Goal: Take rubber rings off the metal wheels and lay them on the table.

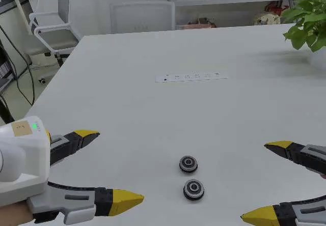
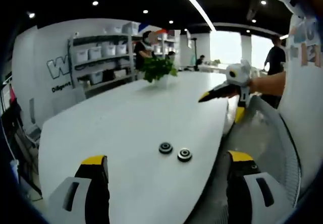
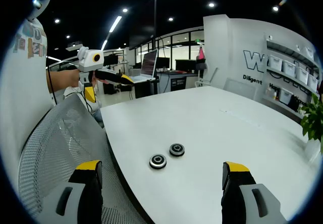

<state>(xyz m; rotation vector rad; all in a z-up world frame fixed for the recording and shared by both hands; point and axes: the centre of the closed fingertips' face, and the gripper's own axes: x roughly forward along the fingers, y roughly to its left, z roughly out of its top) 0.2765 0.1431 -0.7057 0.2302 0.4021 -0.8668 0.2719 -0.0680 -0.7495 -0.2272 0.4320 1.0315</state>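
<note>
Two small metal wheels lie flat on the white table [image 1: 153, 114], each with a black rubber ring around it. The farther wheel [image 1: 188, 164] [image 2: 165, 148] [image 3: 176, 150] sits just behind the nearer wheel [image 1: 194, 189] [image 2: 184, 155] [image 3: 158, 161]. My left gripper [image 1: 118, 166] [image 2: 167, 158] hovers open to the left of them, with nothing between its yellow-tipped jaws. My right gripper [image 1: 255, 181] [image 3: 162, 165] hovers open to their right, also holding nothing. Each gripper faces the wheels and the other gripper: the right gripper [image 2: 219, 109] shows in the left gripper view, the left gripper [image 3: 111, 89] in the right gripper view.
A white power strip [image 1: 191, 77] lies flat in the table's middle. A potted plant [image 1: 308, 22] stands at the far right corner. Chairs [image 1: 142, 16] stand beyond the far edge, and a mesh chair [image 3: 60, 143] sits by the near edge.
</note>
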